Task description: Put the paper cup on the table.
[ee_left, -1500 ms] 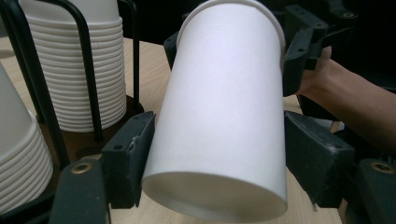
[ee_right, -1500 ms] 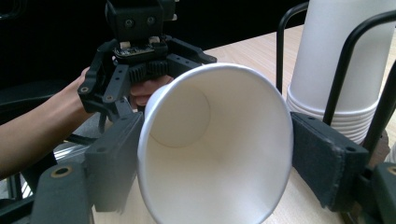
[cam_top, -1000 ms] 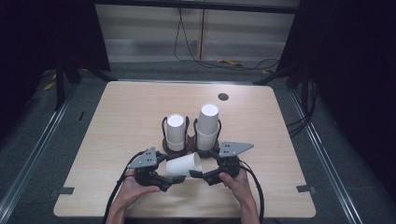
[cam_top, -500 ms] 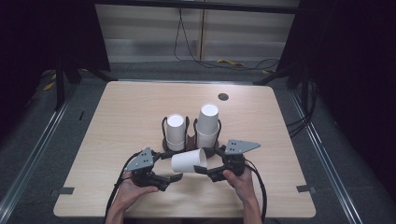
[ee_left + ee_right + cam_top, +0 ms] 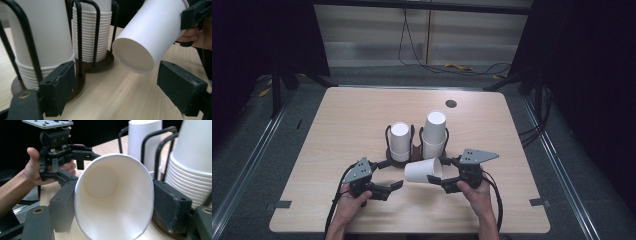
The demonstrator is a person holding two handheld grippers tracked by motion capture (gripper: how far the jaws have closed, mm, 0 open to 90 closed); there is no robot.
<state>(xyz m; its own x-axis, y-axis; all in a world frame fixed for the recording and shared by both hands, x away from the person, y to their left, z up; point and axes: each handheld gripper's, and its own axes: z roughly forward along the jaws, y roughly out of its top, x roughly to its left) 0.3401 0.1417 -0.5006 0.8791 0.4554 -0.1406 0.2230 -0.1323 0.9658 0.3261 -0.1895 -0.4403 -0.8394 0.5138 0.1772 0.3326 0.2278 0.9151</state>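
Right tool (image 5: 438, 173) grips tilted cup (image 5: 424, 170) (apparently squashed); left tool (image 5: 395, 187) gapes.

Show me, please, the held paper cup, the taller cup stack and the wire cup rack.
held paper cup (image 5: 423, 170), high view, its side wall
taller cup stack (image 5: 434, 135), high view, its side
wire cup rack (image 5: 79, 42), left gripper view, an upright wire

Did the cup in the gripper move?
Yes. The cup shifted right and a little toward the cup holder, carried by the right gripper.
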